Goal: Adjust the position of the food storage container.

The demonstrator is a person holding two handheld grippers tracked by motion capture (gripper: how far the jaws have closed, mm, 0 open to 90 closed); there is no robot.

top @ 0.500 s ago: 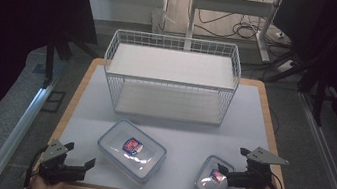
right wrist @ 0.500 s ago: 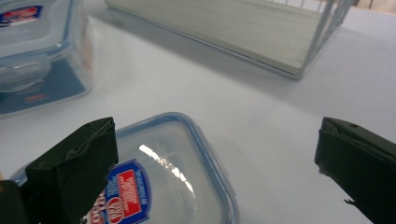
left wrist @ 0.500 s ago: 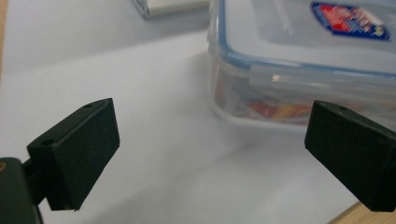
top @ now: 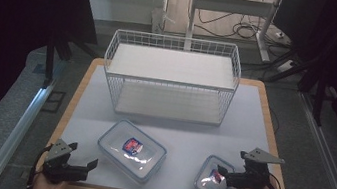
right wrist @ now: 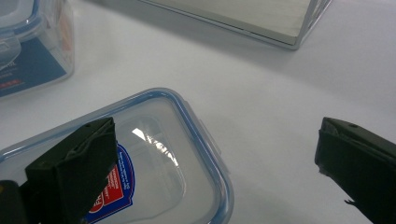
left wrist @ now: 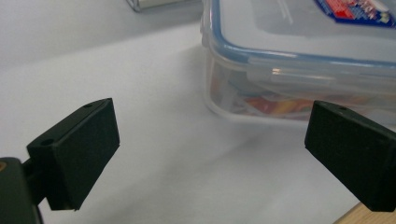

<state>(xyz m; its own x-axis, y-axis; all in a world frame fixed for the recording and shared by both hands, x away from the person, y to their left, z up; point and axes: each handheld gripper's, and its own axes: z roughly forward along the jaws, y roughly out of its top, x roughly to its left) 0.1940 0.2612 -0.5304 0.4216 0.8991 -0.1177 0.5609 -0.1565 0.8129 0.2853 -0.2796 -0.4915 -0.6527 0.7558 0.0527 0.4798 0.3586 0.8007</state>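
A: Start at the near edge. How do the tools stand?

B: The left gripper point(top: 81, 166) hangs over the near left corner of the table point(top: 254, 117), jaws spread wide with nothing between them. In the left gripper view the bare white tabletop lies between the jaws, and the large container point(left wrist: 299, 60) sits just ahead, toward its right jaw, not touched.

A: And the other hand?

B: The right gripper point(top: 222, 174) also stands wide apart and holds nothing. It hovers at the small container point(top: 213, 178); in the right gripper view one jaw stands above that container's lid point(right wrist: 154, 163) by the red and blue label, the other over bare table beside it. Whether a jaw touches the lid, I cannot tell.

A: What lies beyond them?

B: The large container lies between the two grippers, a little ahead of both. Farther off, well apart from either tool, the white wire basket point(top: 176, 42) stands upright at the far middle of the table.
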